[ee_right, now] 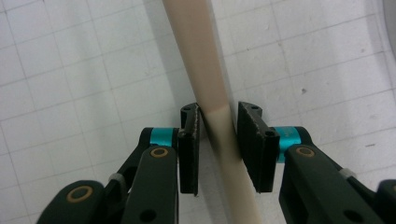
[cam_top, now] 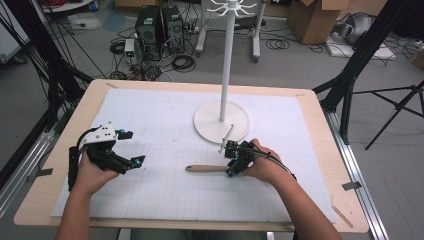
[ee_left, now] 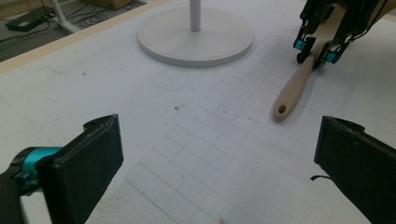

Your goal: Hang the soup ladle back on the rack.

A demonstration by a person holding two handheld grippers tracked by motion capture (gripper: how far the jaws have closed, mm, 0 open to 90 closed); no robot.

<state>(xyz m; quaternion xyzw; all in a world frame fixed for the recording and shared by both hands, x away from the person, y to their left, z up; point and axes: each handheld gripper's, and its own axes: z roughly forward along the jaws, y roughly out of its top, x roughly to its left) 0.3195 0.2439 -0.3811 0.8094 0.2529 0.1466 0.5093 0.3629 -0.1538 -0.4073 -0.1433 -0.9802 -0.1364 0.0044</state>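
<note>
The right gripper [cam_top: 231, 159] sits low over the white mat [cam_top: 160, 120], its jaws set on either side of a wooden handle [cam_top: 205, 168] that lies flat there. In the right gripper view the handle [ee_right: 205, 70] runs up between the two black pads [ee_right: 190, 149]; the left pad touches the wood, and the right pad stands just beside it with at most a sliver of gap (whether it presses yet cannot be told). So the jaws are nearly together around the handle but a firm clamp is not shown. In the left gripper view the handle [ee_left: 295, 88] ends in a rounded tip with a small hole, pointing away from the right gripper [ee_left: 317, 50], which straddles the handle's other end.

The left gripper [cam_top: 129, 148] is held well to the left of the handle, its jaws wide apart with nothing between them; only bare gridded mat [ee_left: 187, 140] lies between its pads [ee_left: 93, 168].

A white stand [cam_top: 221, 121] with a round base rises from the mat just beyond the right gripper. A thin metal rod [cam_top: 226, 136] slants from that gripper toward the base. The mat covers a wooden table [cam_top: 320, 130].
</note>
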